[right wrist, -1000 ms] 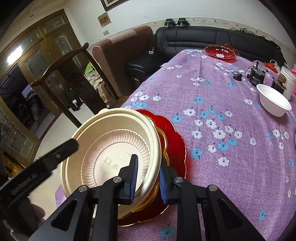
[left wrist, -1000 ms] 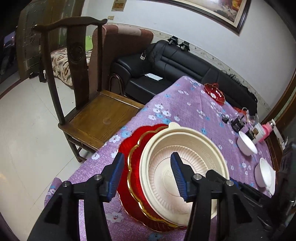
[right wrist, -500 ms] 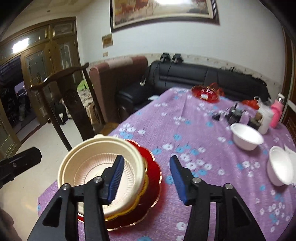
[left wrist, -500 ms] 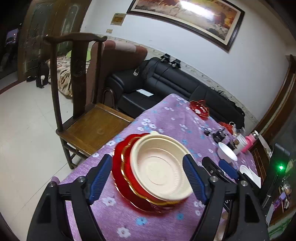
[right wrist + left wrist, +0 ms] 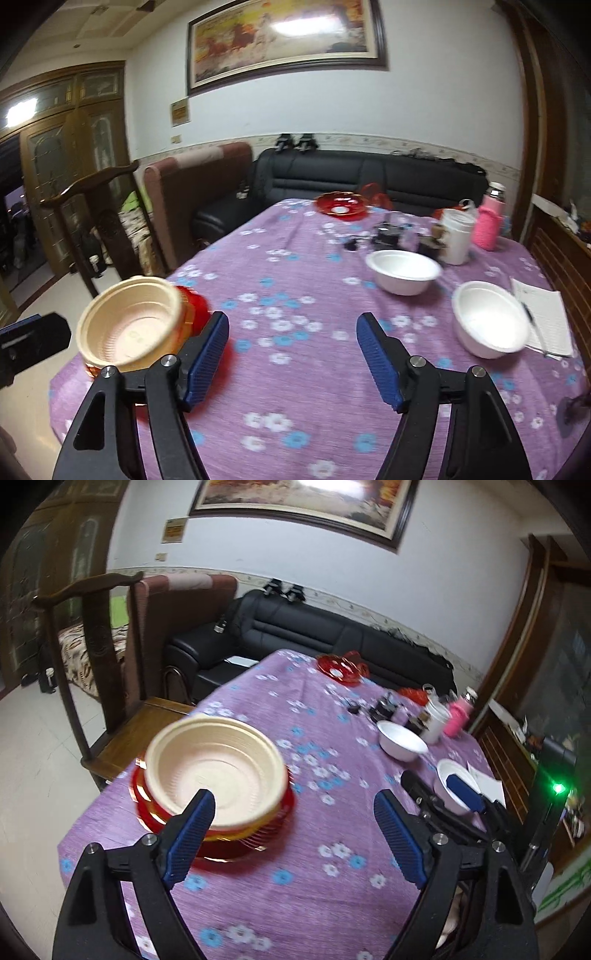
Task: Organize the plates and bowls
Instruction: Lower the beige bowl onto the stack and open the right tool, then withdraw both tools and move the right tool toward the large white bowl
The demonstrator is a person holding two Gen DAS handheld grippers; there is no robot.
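The left gripper [image 5: 293, 834] and the right gripper [image 5: 291, 360] have both just been opening, and nothing sits between their blue pads now. A second ago the right one pinched the cream bowl [image 5: 214, 764]. Both have pulled back. The bowl rests on the red plates [image 5: 273, 821], ahead and to the left of each gripper.

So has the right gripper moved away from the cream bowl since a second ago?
Yes. The right gripper has pulled back from the cream bowl, which now lies left of it. Its jaws have just been opening, with nothing between them.
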